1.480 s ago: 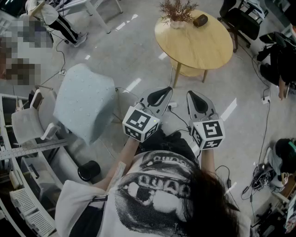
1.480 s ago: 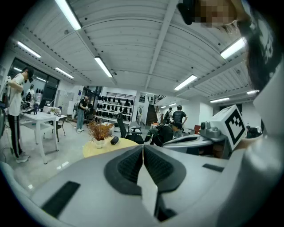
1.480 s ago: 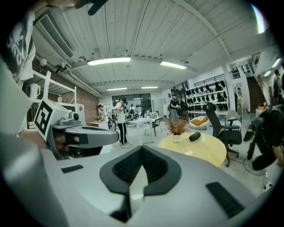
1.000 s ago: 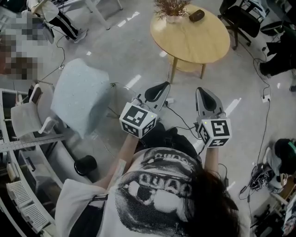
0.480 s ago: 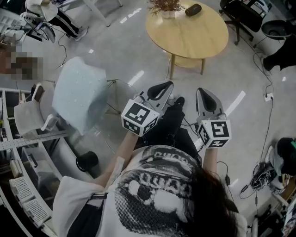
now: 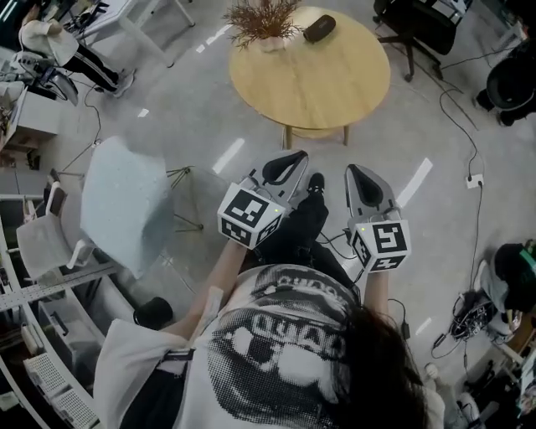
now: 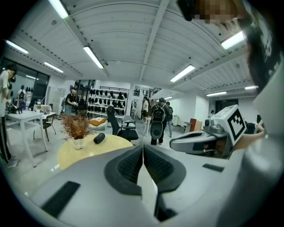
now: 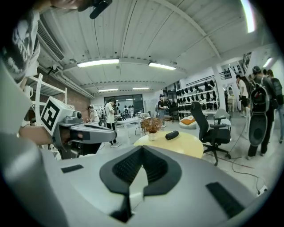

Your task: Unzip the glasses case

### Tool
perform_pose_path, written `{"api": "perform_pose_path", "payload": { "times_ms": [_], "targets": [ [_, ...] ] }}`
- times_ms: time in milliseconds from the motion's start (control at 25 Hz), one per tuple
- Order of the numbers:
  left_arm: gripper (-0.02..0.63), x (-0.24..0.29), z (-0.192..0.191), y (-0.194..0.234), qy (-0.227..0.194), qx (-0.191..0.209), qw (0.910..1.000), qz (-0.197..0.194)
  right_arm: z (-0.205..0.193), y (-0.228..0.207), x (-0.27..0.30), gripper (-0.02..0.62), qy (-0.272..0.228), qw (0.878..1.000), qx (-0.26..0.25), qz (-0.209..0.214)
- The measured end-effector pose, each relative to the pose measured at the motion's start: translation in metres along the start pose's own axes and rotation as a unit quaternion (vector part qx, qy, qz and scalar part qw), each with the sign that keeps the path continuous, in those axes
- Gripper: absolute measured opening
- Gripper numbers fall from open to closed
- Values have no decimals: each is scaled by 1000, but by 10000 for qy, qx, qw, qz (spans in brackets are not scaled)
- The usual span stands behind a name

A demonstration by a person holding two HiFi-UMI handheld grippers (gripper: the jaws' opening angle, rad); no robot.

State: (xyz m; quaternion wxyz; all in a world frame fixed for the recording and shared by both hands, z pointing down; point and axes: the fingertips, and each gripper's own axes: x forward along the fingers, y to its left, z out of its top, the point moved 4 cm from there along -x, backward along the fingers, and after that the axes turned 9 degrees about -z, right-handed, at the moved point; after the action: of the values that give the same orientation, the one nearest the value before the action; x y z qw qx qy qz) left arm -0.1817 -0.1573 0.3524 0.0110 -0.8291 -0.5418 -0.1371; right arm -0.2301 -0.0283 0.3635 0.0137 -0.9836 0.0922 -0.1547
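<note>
While lying near the far rim of the round wooden table [image 6: 335, 84], sitting well apart from both grippers: the dark glasses case [image 6: 319, 28], just beside a pot of dried twigs [image 6: 264, 23] without touching it. Showing only as a small dark oblong in both gripper views, with the zip too small to make out.

Pointing toward that table from nearer the body, hovering above the grey floor [image 6: 209, 109]: the left gripper [image 6: 295, 157], jaws pressing flat together with nothing between them. Hovering beside it, a little apart: the right gripper [image 6: 353, 170], jaws likewise meeting pad to pad and gripping nothing. Carrying a marker cube [image 6: 249, 216] at the back of each.

Standing behind them, seen from above, wearing a printed white shirt [image 6: 276, 343].

Standing off to the left of the table: a pale blue chair [image 6: 126, 205]. Sitting beyond the table at the upper right: a black office chair [image 6: 427, 17]. Lying on the floor at the right: a white power strip [image 6: 475, 180]. Standing farther back in the room, near racks [image 7: 106, 99] along the wall: several people [image 7: 158, 122].
</note>
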Motion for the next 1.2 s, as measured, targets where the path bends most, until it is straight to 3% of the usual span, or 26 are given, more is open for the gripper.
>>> {"api": "perform_pose_path", "payload": {
  "times_ms": [240, 560, 880, 1200],
  "targets": [
    [14, 80, 26, 57, -56, -52, 9999, -117, 24, -63, 68, -3, 183, 9996, -200, -30],
    [14, 145, 40, 143, 66, -291, 9996, 1, 47, -109, 160, -3, 453, 9987, -148, 160],
    [14, 167, 30, 200, 81, -720, 9968, 343, 47, -122, 218, -3, 809, 9950, -282, 516],
    [14, 160, 30, 201, 5, -833, 9949, 561, 59, -119, 239, -3, 779, 9924, -484, 820]
  ]
}}
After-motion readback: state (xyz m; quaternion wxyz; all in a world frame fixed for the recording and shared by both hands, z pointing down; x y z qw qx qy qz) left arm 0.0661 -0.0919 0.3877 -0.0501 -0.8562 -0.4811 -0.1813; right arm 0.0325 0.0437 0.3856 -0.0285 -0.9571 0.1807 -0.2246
